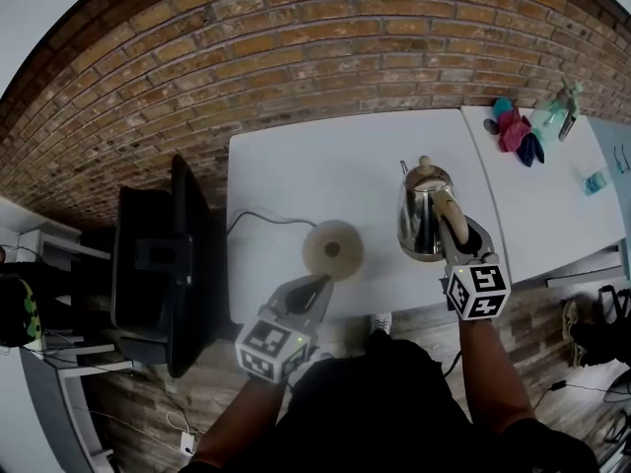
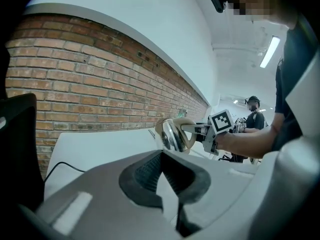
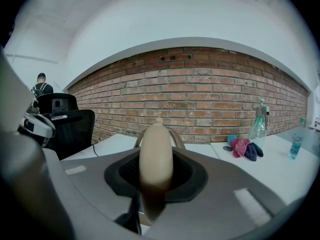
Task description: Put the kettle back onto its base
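Currently your right hand-held gripper [image 1: 461,236] is clamped on the beige handle [image 3: 156,159] of the kettle [image 1: 422,217]. The kettle sits to the right of the base [image 1: 333,248], near it but not on it. You cannot tell whether its bottom touches the surface [image 1: 296,166], and in the right gripper view the handle hides nearly all of the body. Your left hand-held gripper [image 1: 314,292] hovers at the near edge, just in front of the base, jaws closed tip to tip on nothing. The cord [image 1: 258,216] runs left, its end out of sight.
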